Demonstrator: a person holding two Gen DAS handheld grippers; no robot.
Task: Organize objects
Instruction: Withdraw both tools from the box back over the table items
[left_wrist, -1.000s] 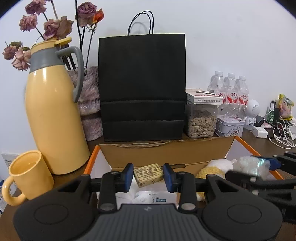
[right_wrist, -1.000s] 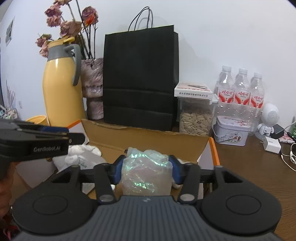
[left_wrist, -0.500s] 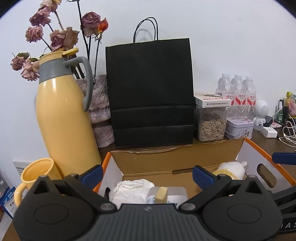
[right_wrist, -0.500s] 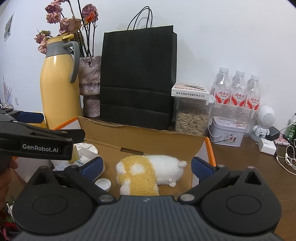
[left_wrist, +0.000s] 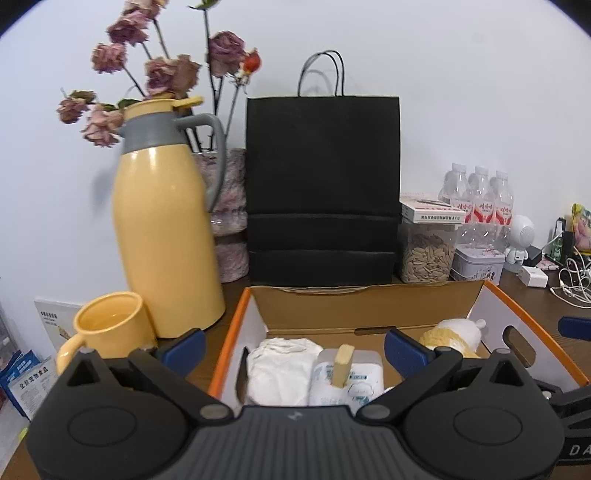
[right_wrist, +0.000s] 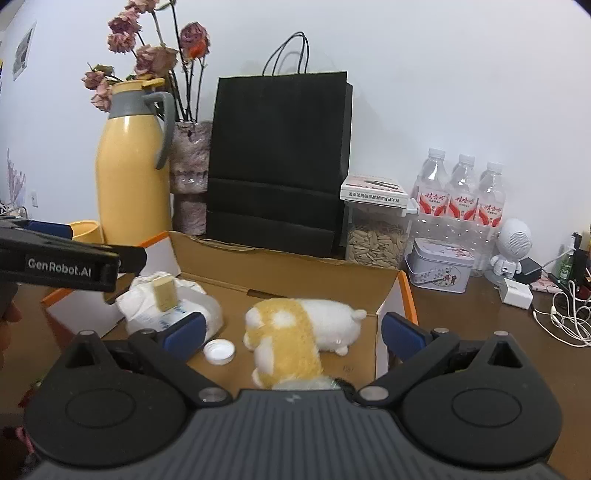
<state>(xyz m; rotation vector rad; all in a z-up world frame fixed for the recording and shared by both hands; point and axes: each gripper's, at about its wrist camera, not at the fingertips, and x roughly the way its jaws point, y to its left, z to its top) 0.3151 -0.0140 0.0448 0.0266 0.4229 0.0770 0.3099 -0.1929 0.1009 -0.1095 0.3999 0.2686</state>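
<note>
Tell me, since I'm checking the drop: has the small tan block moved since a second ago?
Yes. The small tan block left the left jaws and now rests lower on the white packet inside the cardboard box.

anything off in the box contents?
Small tan rectangular block stands on edge atop the white tissue pack, looks precarious. Loose white bottle cap lies alone on the cardboard box floor. Nothing spilled.

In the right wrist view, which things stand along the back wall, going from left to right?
Yellow thermos jug with grey handle → mottled pink vase of dried roses → black paper bag with cord handles → clear container of seeds → three plastic water bottles with red labels → small white robot figure.
</note>
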